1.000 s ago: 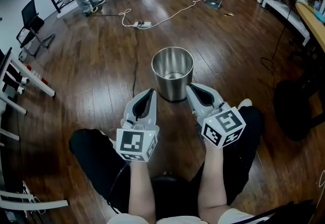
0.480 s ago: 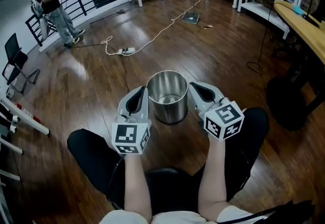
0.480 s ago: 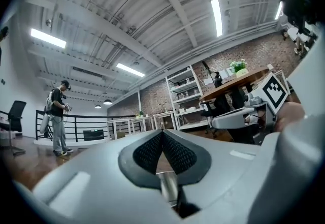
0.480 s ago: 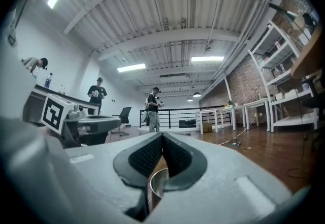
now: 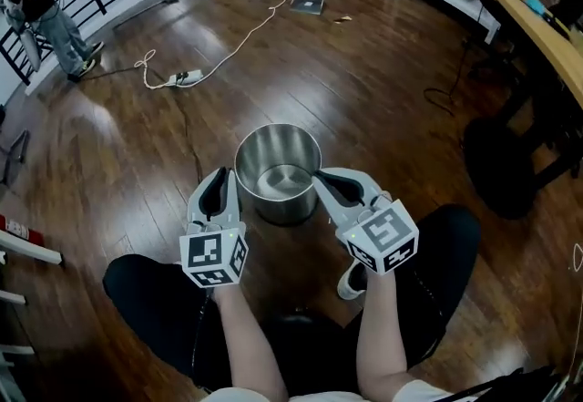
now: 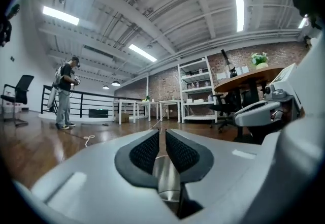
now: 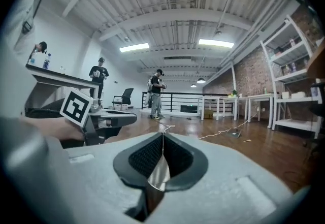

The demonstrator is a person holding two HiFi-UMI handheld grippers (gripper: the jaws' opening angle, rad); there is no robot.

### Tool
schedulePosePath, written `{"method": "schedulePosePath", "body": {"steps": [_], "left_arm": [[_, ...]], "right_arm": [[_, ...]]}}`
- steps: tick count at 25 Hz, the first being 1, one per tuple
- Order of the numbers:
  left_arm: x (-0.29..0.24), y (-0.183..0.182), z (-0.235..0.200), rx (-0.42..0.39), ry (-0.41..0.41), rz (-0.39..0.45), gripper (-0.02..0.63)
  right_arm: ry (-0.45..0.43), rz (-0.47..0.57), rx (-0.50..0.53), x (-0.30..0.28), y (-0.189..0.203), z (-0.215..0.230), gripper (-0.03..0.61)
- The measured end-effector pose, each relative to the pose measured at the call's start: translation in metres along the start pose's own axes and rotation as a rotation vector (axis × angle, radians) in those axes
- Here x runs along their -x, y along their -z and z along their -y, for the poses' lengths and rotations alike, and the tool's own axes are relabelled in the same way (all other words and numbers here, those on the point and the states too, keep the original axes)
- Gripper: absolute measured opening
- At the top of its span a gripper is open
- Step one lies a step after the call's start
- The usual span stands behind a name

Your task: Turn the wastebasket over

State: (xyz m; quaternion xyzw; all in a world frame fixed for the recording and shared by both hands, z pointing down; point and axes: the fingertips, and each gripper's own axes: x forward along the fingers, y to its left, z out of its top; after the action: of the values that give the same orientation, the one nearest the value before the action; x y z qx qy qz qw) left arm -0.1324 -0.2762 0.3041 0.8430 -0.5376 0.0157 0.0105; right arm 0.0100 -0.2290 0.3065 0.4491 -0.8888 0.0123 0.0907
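A shiny steel wastebasket (image 5: 278, 174) stands upright on the wooden floor, mouth up and empty inside. My left gripper (image 5: 221, 174) is close by its left wall, held level. Its jaws are opening, with only a narrow gap between the dark pads (image 6: 144, 151) and nothing between them. My right gripper (image 5: 319, 177) sits at the right side of the rim, its jaws shut with nothing held. In the left gripper view (image 6: 161, 134) the right gripper's body (image 6: 266, 111) shows at the right. The right gripper view (image 7: 162, 139) shows the left gripper's marker cube (image 7: 77, 106). Neither gripper view shows the basket.
A power strip (image 5: 180, 77) with a white cable lies on the floor beyond the basket. A dark office chair (image 5: 510, 163) and a curved desk (image 5: 547, 26) are at the right. A person (image 5: 41, 8) stands by the railing, far left. My knees and a white shoe (image 5: 351, 280) are below.
Both grippers have moved forward from short of the basket to either side of it. The head view has shifted, so the basket now sits lower in the frame.
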Motion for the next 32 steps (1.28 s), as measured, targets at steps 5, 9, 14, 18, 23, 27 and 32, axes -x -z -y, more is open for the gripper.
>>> {"method": "schedulePosePath", "body": {"steps": [5,9,14,18,23,27,32], "left_arm": [[-0.008,0.028,-0.054,0.070,-0.082,-0.012,0.083],[-0.007,0.045,-0.077,0.056,-0.111,-0.023,0.152],[-0.001,0.076,-0.093,0.090,-0.158,-0.078,0.240],[0.009,0.087,-0.107,0.164,-0.222,-0.085,0.241],[0.021,0.100,-0.109,0.193,-0.248,-0.098,0.233],[0.027,0.108,-0.106,0.200,-0.251,-0.112,0.230],[0.039,0.108,-0.106,0.224,-0.267,-0.098,0.225]], "right_arm": [[-0.108,-0.143,0.066,-0.075,0.025,-0.023,0.043],[-0.230,-0.238,0.100,-0.131,0.050,-0.070,0.118],[-0.269,-0.373,0.085,-0.175,0.099,-0.096,0.118],[-0.227,-0.503,0.113,-0.195,0.139,-0.086,0.118],[-0.210,-0.627,0.196,-0.204,0.170,-0.083,0.105],[-0.212,-0.664,0.203,-0.208,0.172,-0.088,0.046],[-0.260,-0.652,0.144,-0.194,0.162,-0.095,0.040]]}}
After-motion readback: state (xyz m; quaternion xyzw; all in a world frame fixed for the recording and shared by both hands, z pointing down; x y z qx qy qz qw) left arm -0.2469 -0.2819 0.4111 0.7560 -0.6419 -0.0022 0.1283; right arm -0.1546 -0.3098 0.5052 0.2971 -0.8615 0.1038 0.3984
